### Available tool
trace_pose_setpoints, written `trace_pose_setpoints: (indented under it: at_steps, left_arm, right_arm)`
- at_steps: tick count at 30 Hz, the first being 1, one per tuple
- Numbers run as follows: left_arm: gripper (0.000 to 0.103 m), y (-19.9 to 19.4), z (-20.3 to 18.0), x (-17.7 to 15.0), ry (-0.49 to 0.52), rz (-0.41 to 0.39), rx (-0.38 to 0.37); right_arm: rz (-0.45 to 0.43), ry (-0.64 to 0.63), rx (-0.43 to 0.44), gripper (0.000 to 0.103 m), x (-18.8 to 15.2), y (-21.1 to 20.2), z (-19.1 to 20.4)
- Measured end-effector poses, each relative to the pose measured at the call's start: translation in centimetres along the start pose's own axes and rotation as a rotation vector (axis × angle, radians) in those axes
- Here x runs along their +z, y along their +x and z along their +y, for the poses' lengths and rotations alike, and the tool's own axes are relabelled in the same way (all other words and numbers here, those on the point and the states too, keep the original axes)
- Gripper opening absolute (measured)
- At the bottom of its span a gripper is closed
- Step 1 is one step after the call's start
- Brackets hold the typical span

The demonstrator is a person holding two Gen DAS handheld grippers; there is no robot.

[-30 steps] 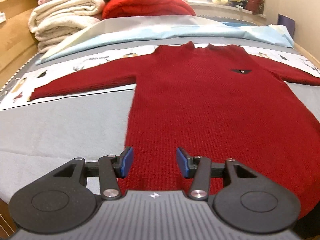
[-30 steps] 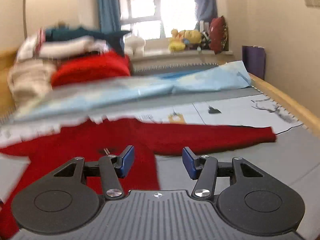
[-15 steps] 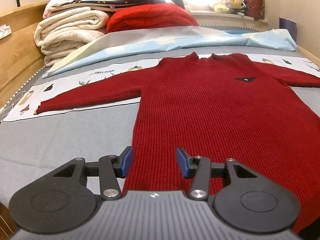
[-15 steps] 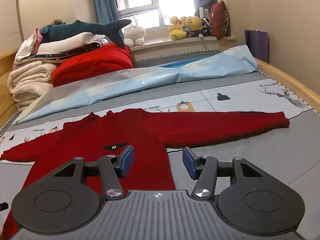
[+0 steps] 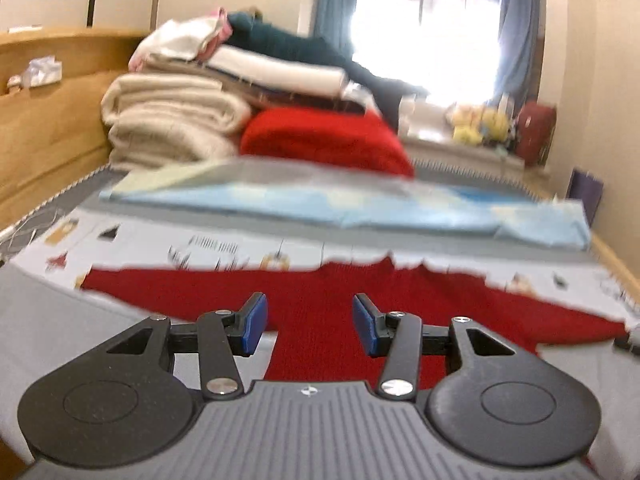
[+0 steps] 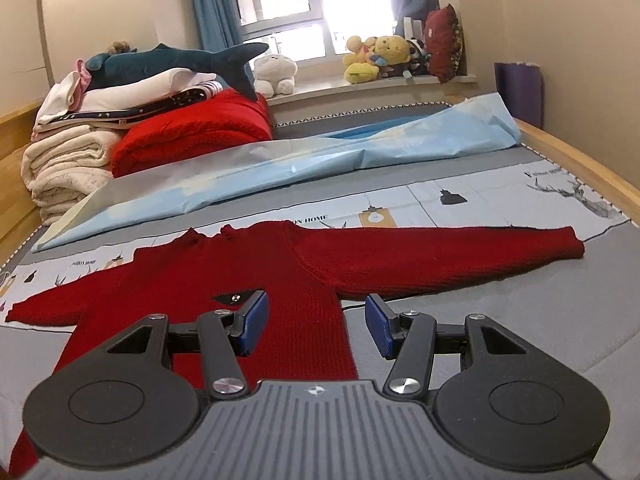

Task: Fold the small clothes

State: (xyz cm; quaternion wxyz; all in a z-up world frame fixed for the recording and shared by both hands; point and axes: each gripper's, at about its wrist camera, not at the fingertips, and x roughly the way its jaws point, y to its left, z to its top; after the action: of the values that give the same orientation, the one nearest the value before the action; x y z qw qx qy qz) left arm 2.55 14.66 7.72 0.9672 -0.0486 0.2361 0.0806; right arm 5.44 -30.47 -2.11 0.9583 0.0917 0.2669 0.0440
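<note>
Nearest the lens in the right wrist view, the right claw (image 6: 316, 326) hangs above the bed with its blue pads spread and nothing between them. Just beyond it a red knit sweater (image 6: 248, 276) lies flat and face up on the grey bed cover (image 6: 520, 320), both sleeves stretched out to the sides, a small dark patch on the chest and the collar pointing toward the window. The left claw (image 5: 307, 323), seen in its own blurred view, also stands spread and empty over the sweater's body. Behind the sweater runs a white printed strip of bedding (image 6: 460, 200), then a crumpled pale blue sheet (image 6: 320, 160) across the bed's width. Farther back on the left sit folded cream blankets (image 6: 68, 168) beside a folded red blanket (image 6: 192, 132), with a plush shark (image 6: 176, 60) on top of the pile. Soft toys (image 6: 372, 60) line the windowsill at the far end.
</note>
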Motion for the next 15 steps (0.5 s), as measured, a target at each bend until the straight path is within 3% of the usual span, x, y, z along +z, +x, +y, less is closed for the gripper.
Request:
trace_pose_setpoints:
  at_steps: [2, 5, 8, 12, 15]
  left_arm:
    - [0.049, 1.4, 0.0, 1.8, -0.016, -0.003, -0.015]
    - [0.036, 4.0, 0.1, 4.1, -0.023, -0.018, -0.054]
    - [0.027, 7.0, -0.5, 6.2, 0.056, -0.038, -0.062]
    - [0.027, 12.7, 0.6, 8.2, 0.109, -0.021, -0.069]
    - [0.027, 17.2, 2.8, 7.6, 0.074, 0.029, -0.057]
  right_arm:
    - [0.012, 0.004, -0.004, 0.056, 0.0, 0.3, 0.5]
    - [0.014, -0.032, 0.005, 0.055, 0.2, 0.4, 1.6]
    - [-0.069, -0.080, -0.019, 0.055, 0.9, -0.6, 2.9]
    - [-0.155, -0.086, -0.043, 0.047, 1.8, -1.7, 3.9]
    - [-0.179, -0.078, -0.067, 0.039, 2.4, -2.0, 4.1]
